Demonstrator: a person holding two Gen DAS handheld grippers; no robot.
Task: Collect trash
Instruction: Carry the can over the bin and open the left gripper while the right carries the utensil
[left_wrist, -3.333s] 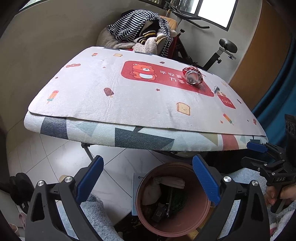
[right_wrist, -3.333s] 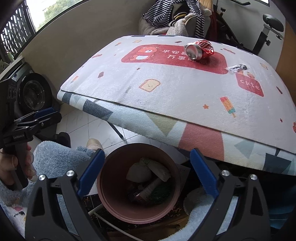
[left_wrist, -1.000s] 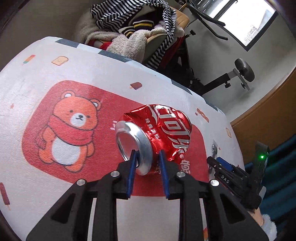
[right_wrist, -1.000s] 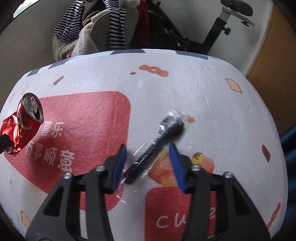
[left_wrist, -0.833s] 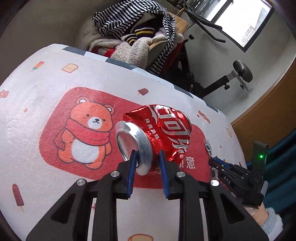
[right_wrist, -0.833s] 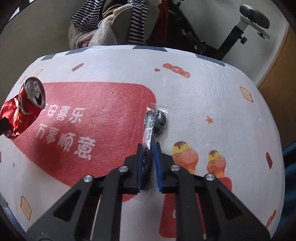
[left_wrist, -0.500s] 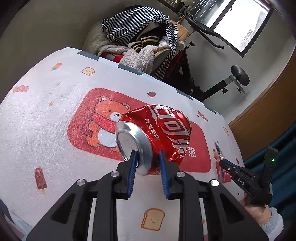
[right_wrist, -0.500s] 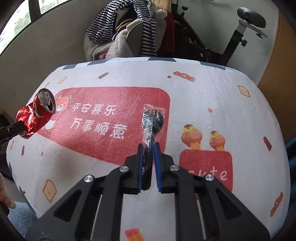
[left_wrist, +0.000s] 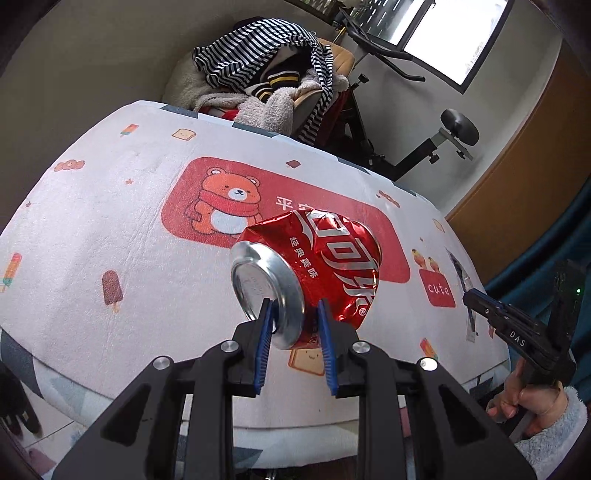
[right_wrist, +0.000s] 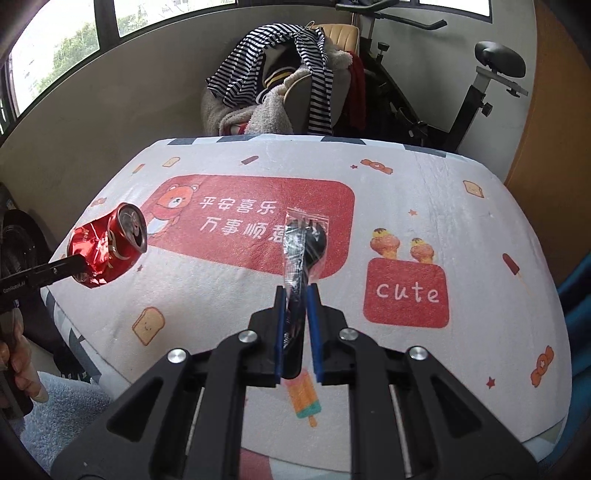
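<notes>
A crushed red drinks can (left_wrist: 325, 254) hangs above the printed table mat (left_wrist: 110, 221), and my left gripper (left_wrist: 293, 310) is shut on its silver end. The right wrist view shows the same can (right_wrist: 107, 251) at the far left, held off the table by the left gripper (right_wrist: 79, 264). My right gripper (right_wrist: 295, 295) is shut on a black plastic spoon in a clear wrapper (right_wrist: 303, 243), lifted over the mat's red panel. The right gripper (left_wrist: 469, 295) and its wrapper (left_wrist: 460, 269) show at the right edge of the left wrist view.
Behind the table stands a chair heaped with striped clothes (left_wrist: 266, 74), and an exercise bike (right_wrist: 495, 74) is at the back right. A hand in a fluffy sleeve (left_wrist: 528, 406) holds the right gripper. A dark round machine (right_wrist: 22, 236) sits low on the left.
The right gripper closed on the wrapped spoon and lifted it off the mat. Both grippers rose and drew back toward the table's near edge, and the can stayed in the left gripper.
</notes>
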